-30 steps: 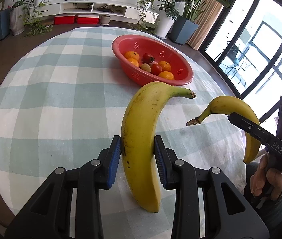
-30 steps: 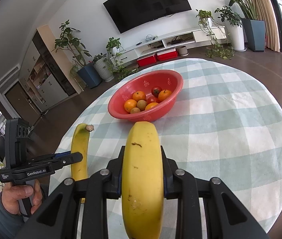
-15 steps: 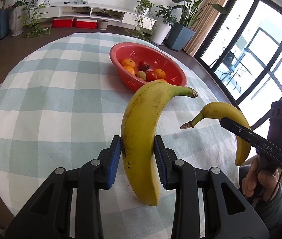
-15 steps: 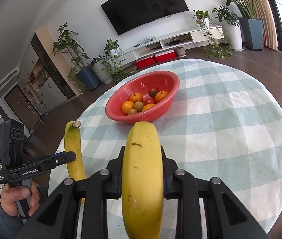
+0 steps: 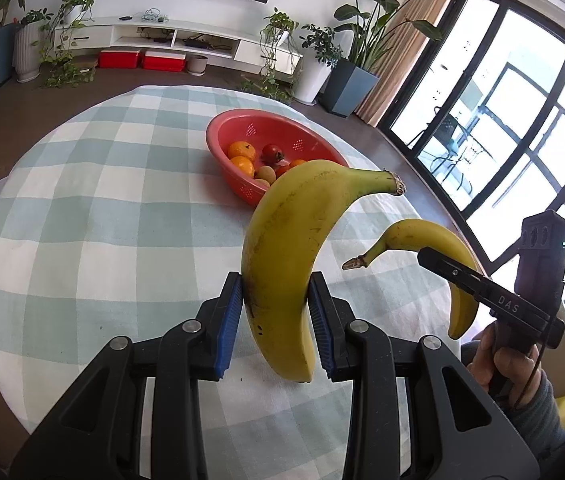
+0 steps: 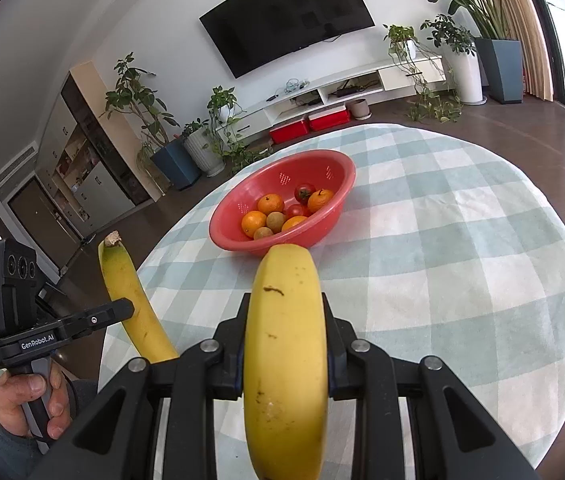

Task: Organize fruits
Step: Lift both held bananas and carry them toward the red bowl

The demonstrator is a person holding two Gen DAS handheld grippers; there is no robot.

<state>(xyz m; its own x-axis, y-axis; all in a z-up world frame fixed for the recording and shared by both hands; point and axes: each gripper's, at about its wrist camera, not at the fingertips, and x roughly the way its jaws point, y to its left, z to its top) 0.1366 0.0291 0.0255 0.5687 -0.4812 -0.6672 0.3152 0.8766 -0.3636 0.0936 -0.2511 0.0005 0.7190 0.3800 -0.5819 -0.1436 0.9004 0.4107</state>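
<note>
My left gripper is shut on a yellow banana, held upright above the table with its stem pointing right. My right gripper is shut on a second banana, seen end-on. Each gripper and its banana also shows in the other view: the right one's banana low at the right of the left wrist view, the left one's banana low at the left of the right wrist view. A red perforated basket with oranges, tomatoes and small brown fruits stands ahead on the table; it also shows in the left wrist view.
The round table has a green and white checked cloth. Its near edge lies just under both grippers. Beyond are a brown floor, potted plants, a white TV shelf and large windows to the right.
Both grippers with their bananas have pulled back and risen a little, so the basket looks smaller and farther. Both grips are unchanged.
</note>
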